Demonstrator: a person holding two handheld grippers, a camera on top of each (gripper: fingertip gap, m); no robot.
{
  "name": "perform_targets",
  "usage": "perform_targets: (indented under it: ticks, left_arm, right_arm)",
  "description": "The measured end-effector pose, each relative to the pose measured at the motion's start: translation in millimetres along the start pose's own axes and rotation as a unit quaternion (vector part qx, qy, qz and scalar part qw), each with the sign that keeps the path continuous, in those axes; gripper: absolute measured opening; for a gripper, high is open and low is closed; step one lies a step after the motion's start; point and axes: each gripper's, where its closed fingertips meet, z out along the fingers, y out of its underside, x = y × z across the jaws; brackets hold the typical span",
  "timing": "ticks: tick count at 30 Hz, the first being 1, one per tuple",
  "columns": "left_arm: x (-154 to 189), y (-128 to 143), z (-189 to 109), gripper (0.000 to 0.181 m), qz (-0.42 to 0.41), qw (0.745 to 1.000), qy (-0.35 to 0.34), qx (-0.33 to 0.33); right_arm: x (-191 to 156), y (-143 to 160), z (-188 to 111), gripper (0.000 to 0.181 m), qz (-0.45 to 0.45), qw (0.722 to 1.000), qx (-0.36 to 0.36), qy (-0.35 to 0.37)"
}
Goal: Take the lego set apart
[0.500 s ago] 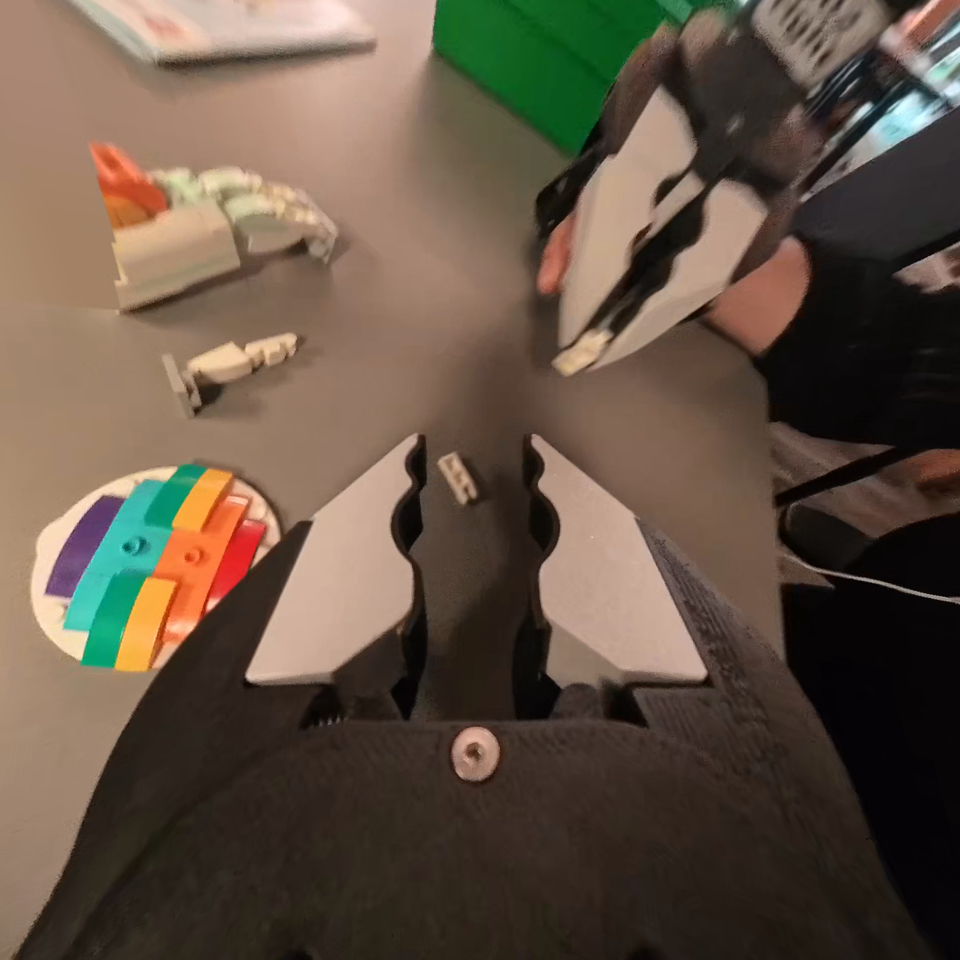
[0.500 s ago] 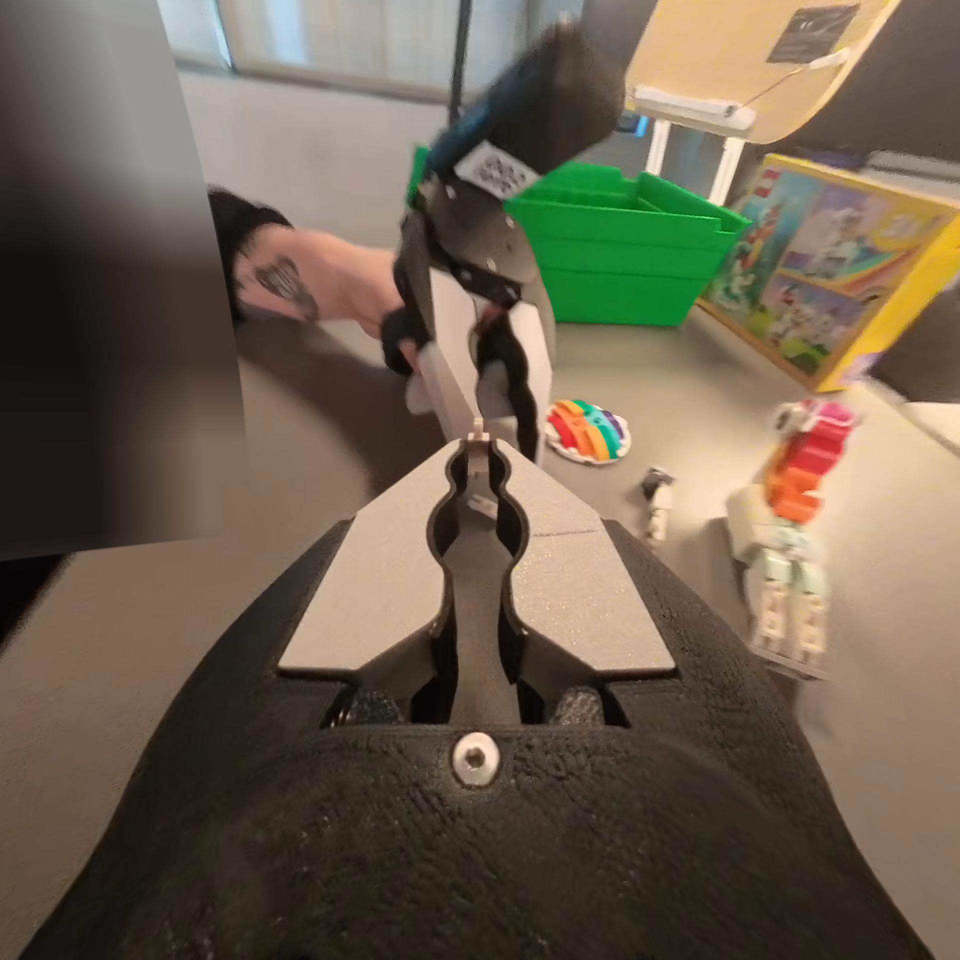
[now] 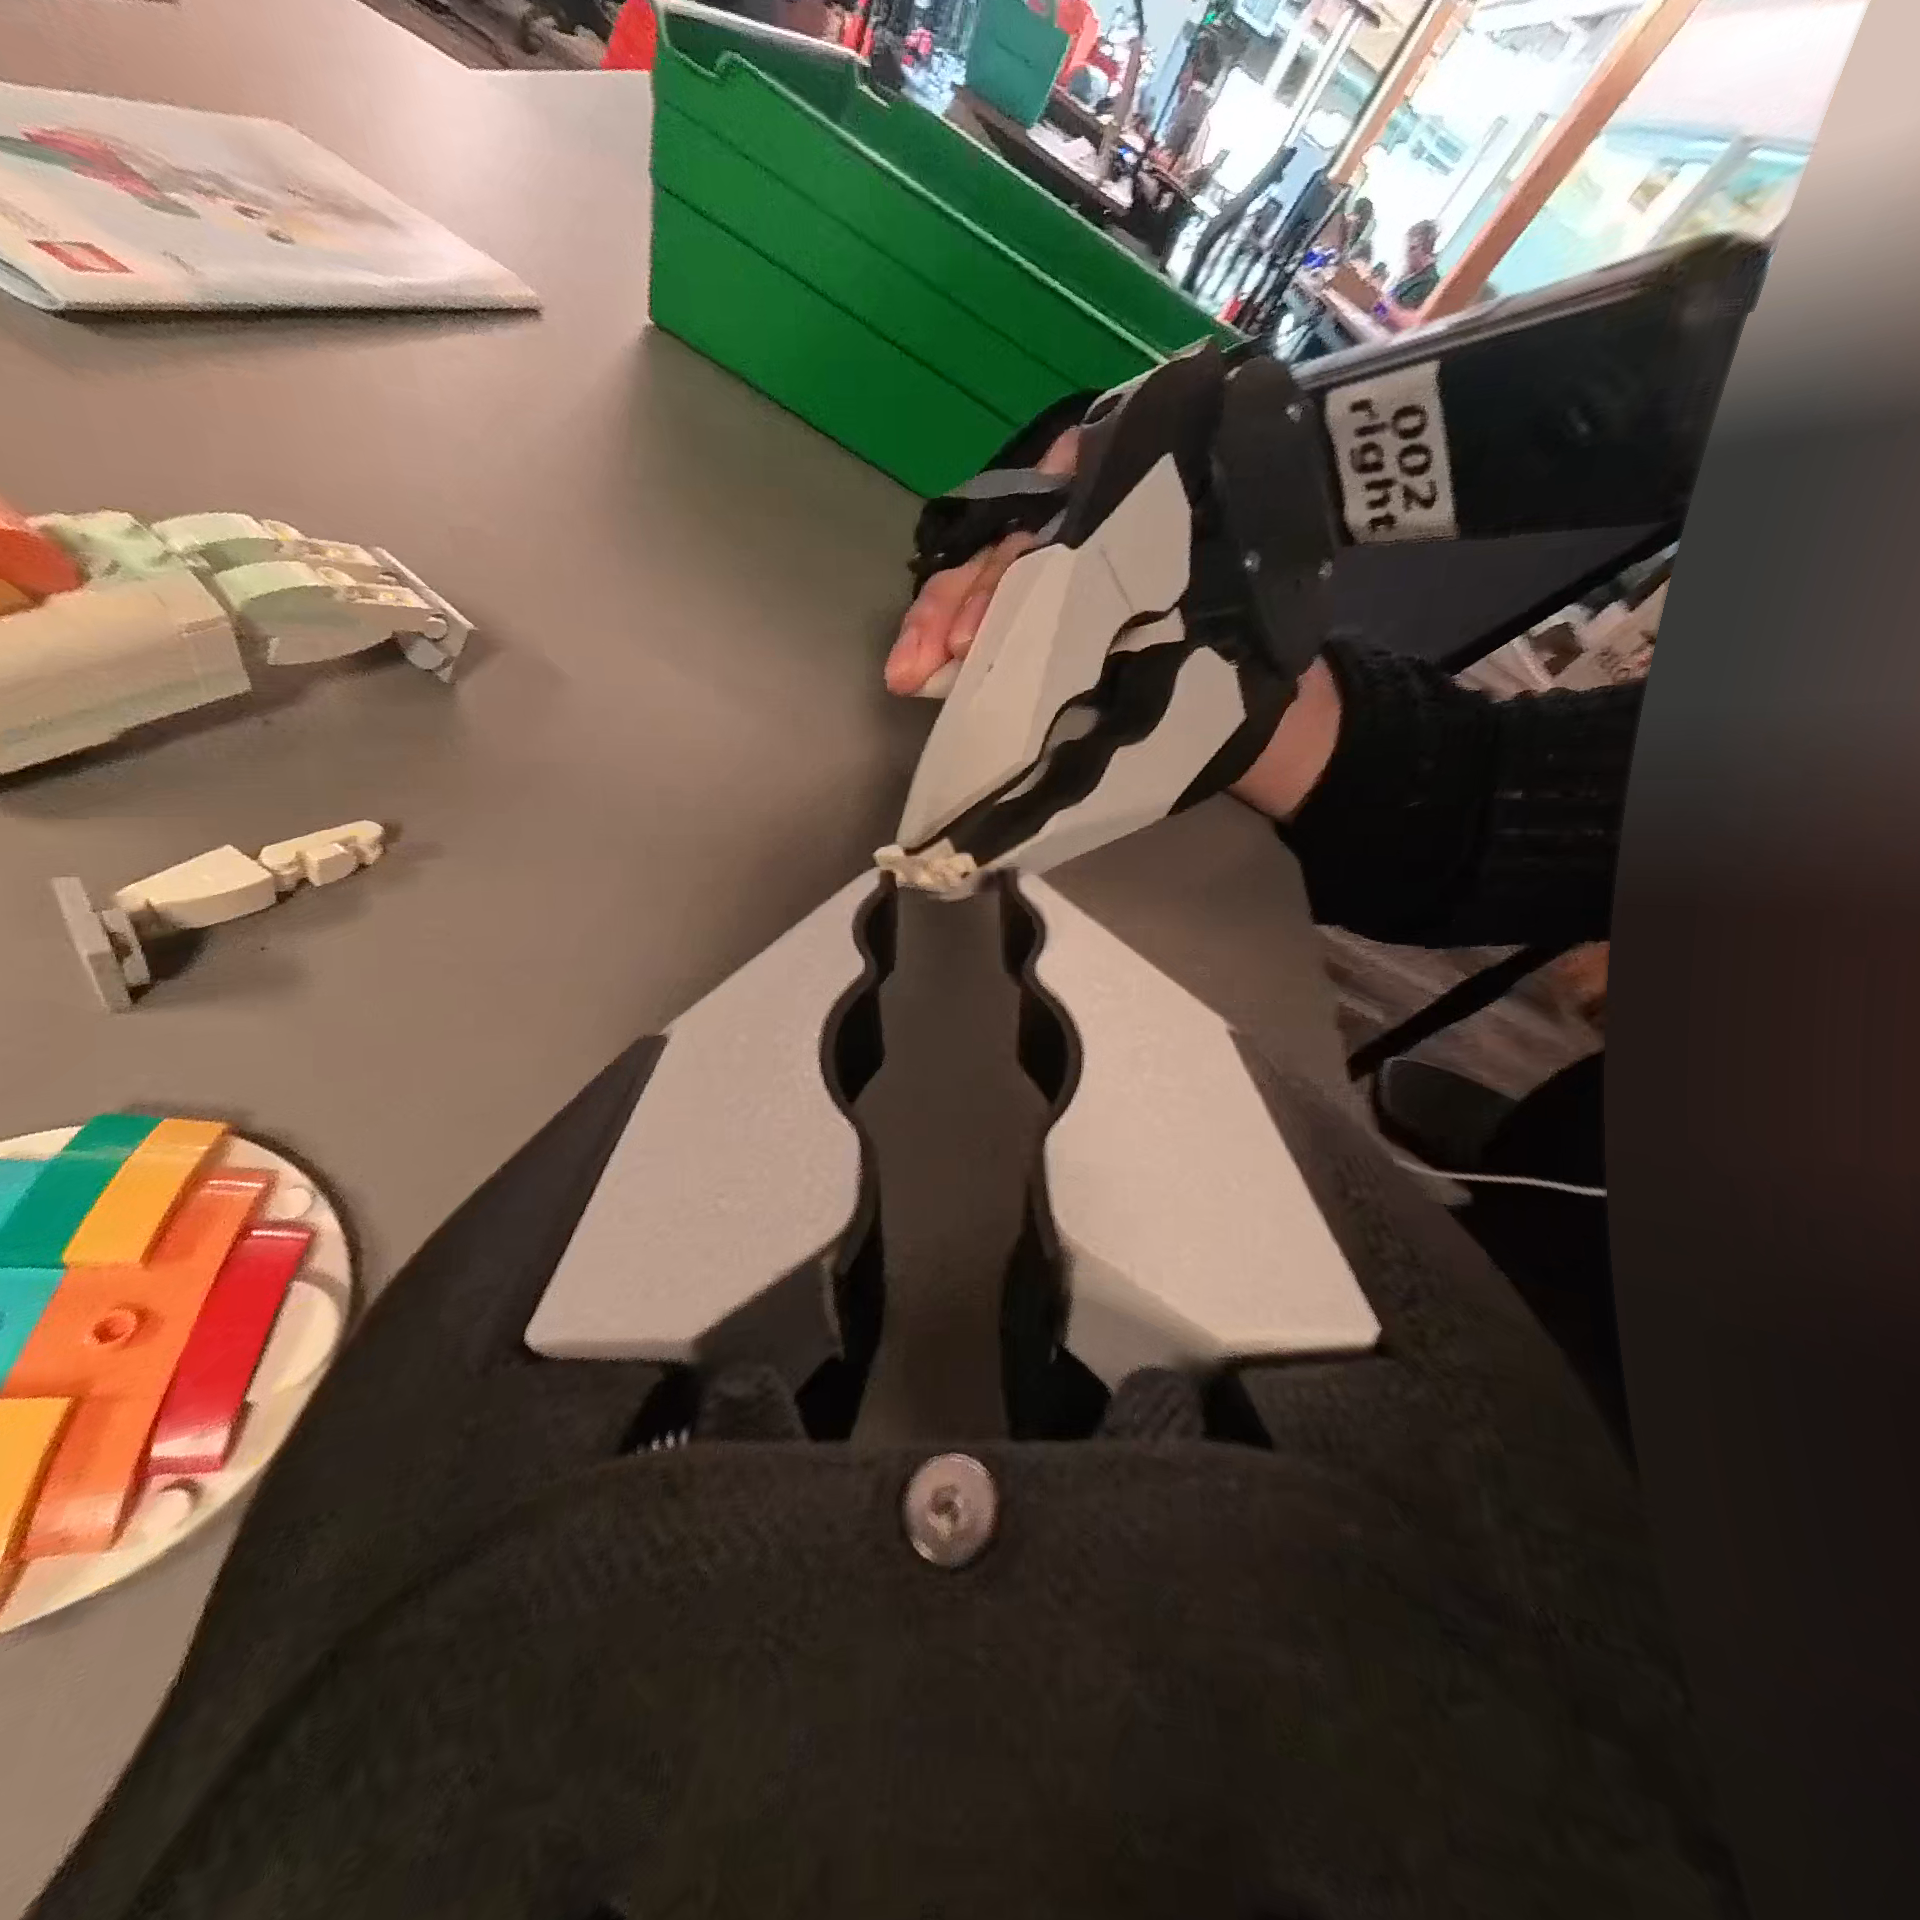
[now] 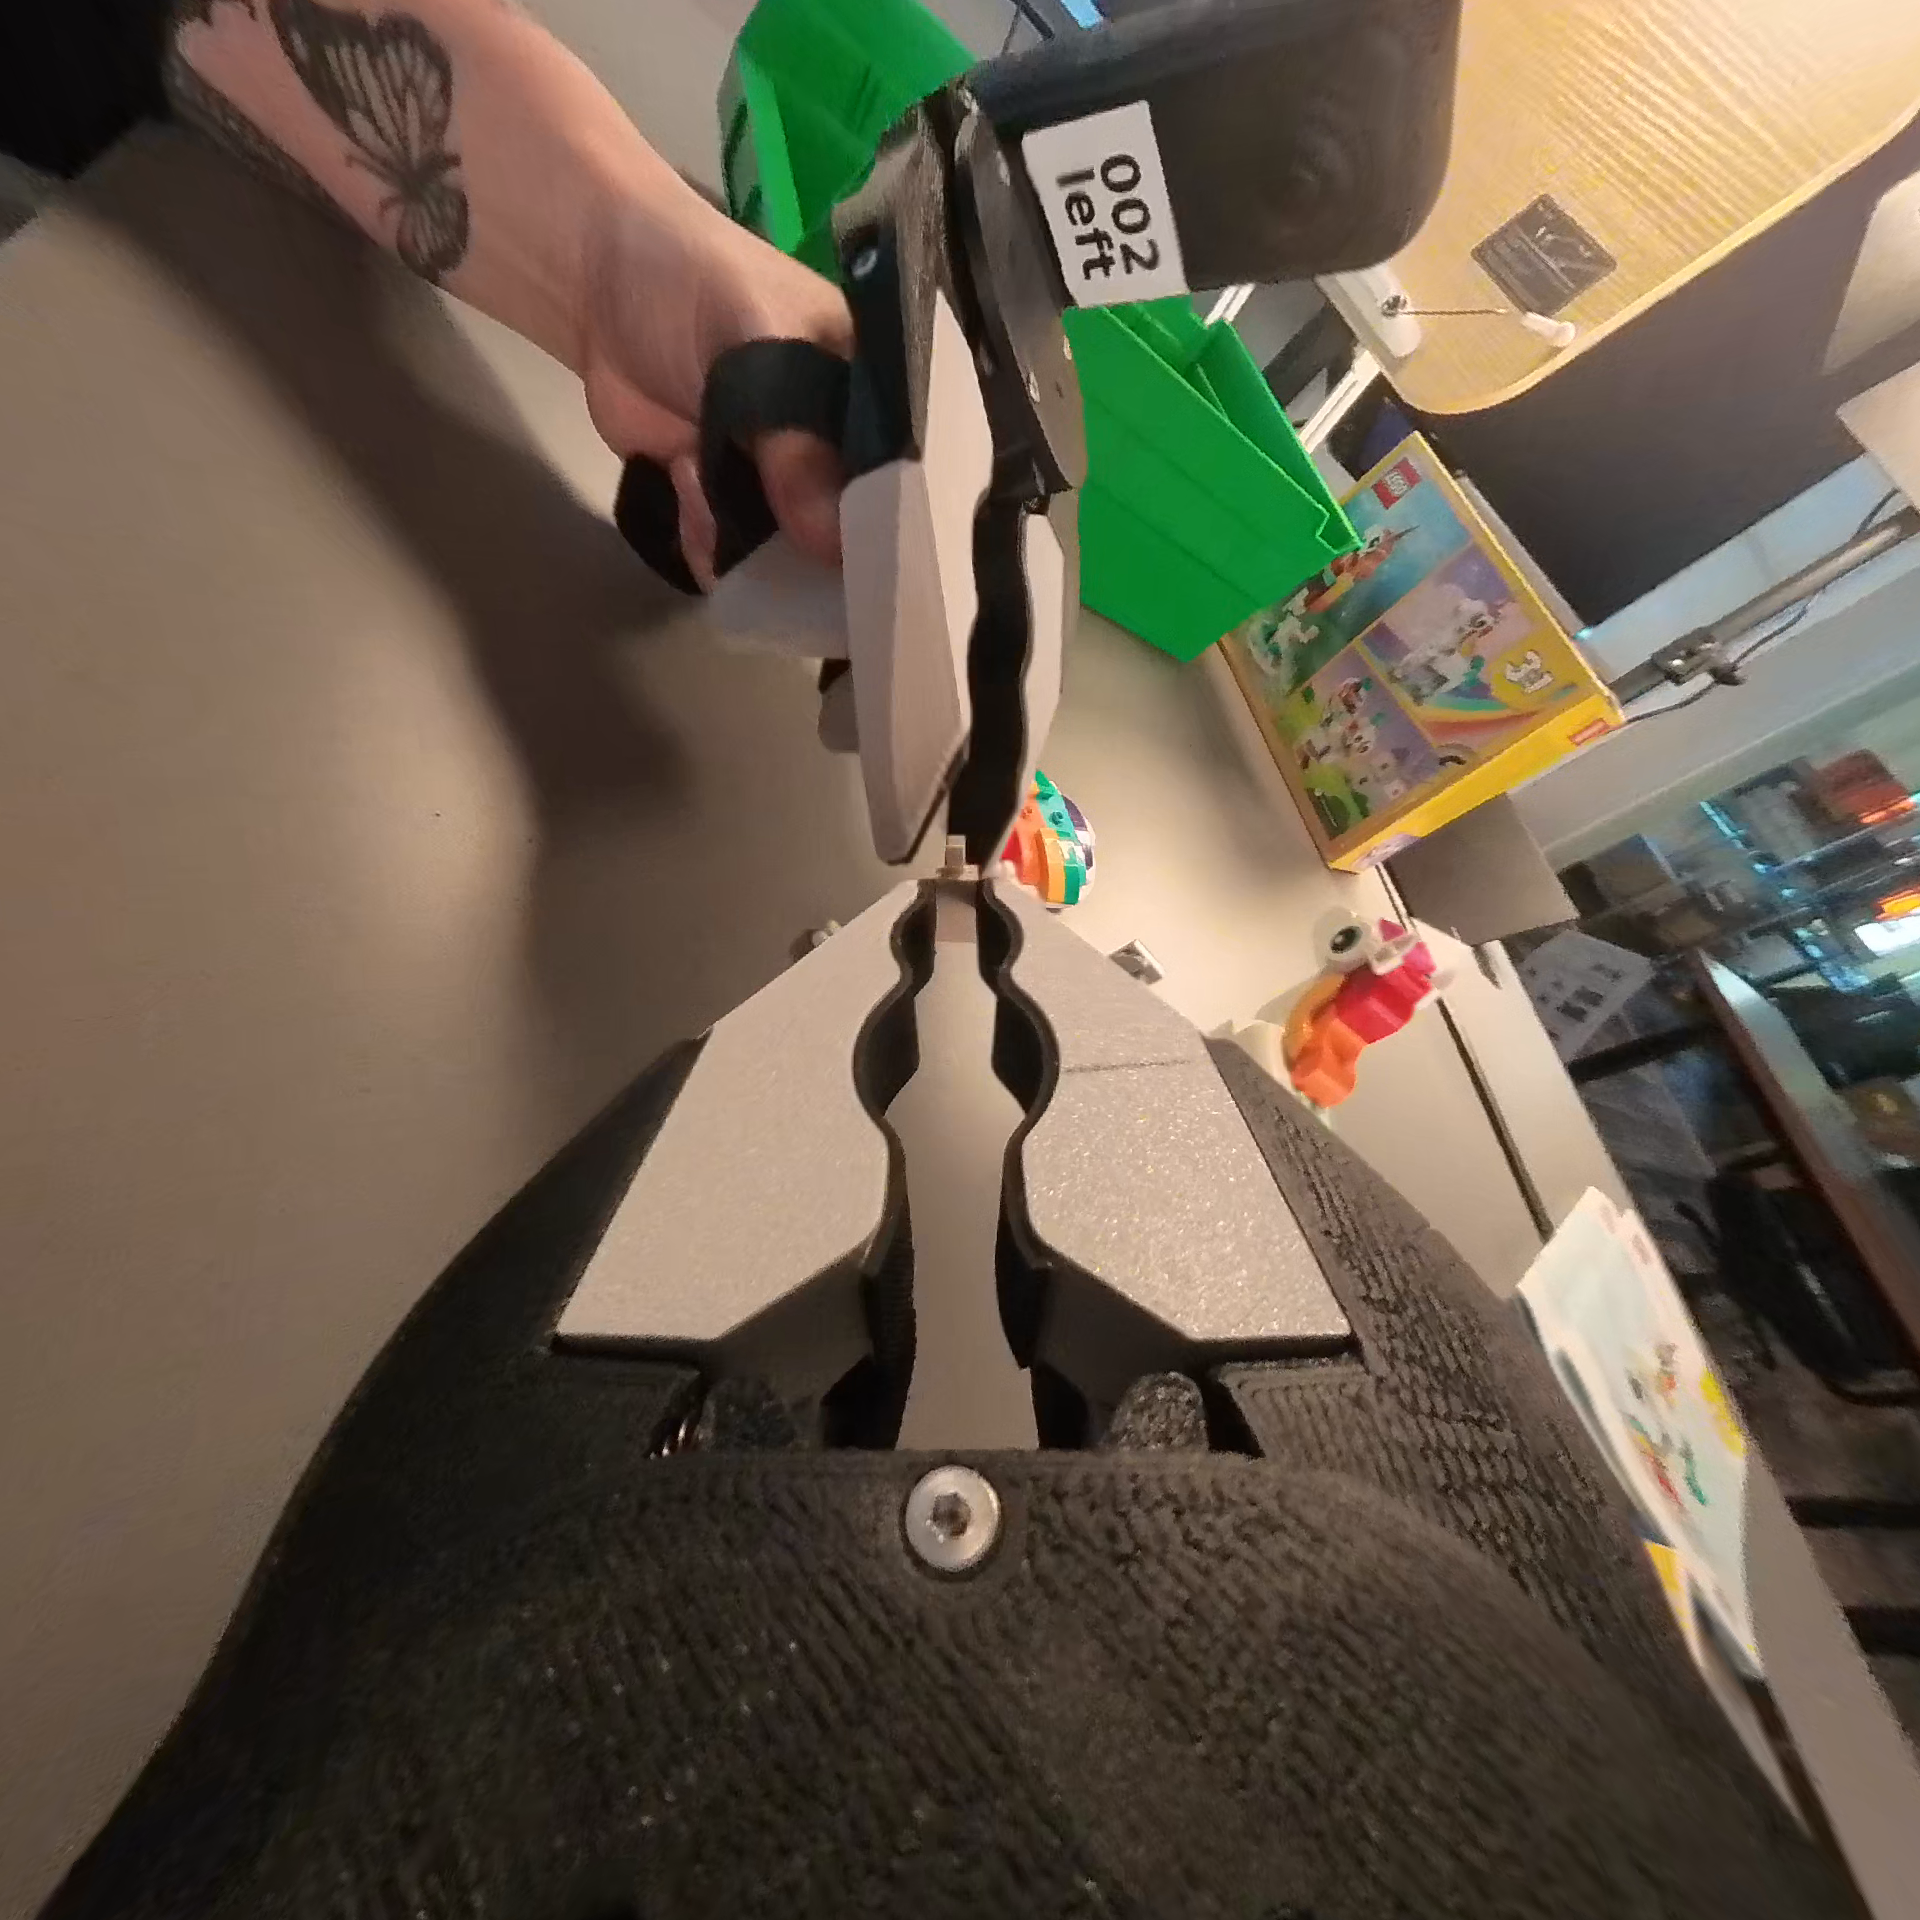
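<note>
Right gripper: clamped on a small cream piece, held in the air above the table's near edge.
Left gripper: its tips are narrowed onto the same piece from the opposite end; whether it truly grips I cannot tell.
Step in hand: judging by this, the piece is to be split between the two tools; keep both tips close to the seam and twist gently, no yanking.
Piece: hard glossy plastic, tiny, with a stud on top.
Fingers: flat grey plates, grainy, with wavy black inner edges.
Table: smooth matt grey.
Left of the tips: a cream limb, a pale green and grey body, a round rainbow disc.
Far edge: ribbed green bin, booklet.
</note>
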Motion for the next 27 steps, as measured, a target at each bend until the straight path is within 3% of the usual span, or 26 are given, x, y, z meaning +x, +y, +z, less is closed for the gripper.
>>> perform_targets:
  ticks: [3, 5, 8, 11, 17, 23, 27]
  left_arm:
    - [-3.8, -0.3, 0.8, 0.012, 0.053, 0.998, -0.039, -0.004]
    - [-4.8, 0.4, -1.8, 0.008, 0.144, 0.986, -0.076, -0.023]
    - [-5.9, -1.8, -8.9, 0.006, 0.313, 0.936, -0.153, -0.049]
    - [0.8, 3.2, -6.9, 0.001, 0.407, 0.894, -0.172, -0.069]
    - [-4.7, 14.6, -2.9, 0.0, 0.449, 0.866, -0.188, -0.113]
    - [-9.7, 24.1, -4.6, 0.011, 0.457, 0.858, -0.186, -0.144]
    - [-6.3, 28.6, -1.8, 0.006, 0.462, 0.857, -0.173, -0.148]
  right_arm:
    - [1.2, 3.7, 0.9, 0.006, -0.023, 1.0, -0.018, 0.011]
    - [1.1, 4.3, 0.9, 0.006, -0.024, 0.999, -0.021, 0.011]
    - [-0.3, 7.2, 1.2, 0.006, -0.034, 0.999, -0.032, 0.009]
    - [-5.2, 8.2, 3.1, 0.006, -0.047, 0.998, -0.04, -0.001]
    - [-13.2, 13.1, 5.1, 0.006, -0.053, 0.997, -0.052, -0.022]
    - [-20.1, 15.0, 6.9, 0.006, -0.055, 0.996, -0.057, -0.041]
    - [-23.5, 15.1, 7.5, 0.006, -0.057, 0.995, -0.059, -0.049]
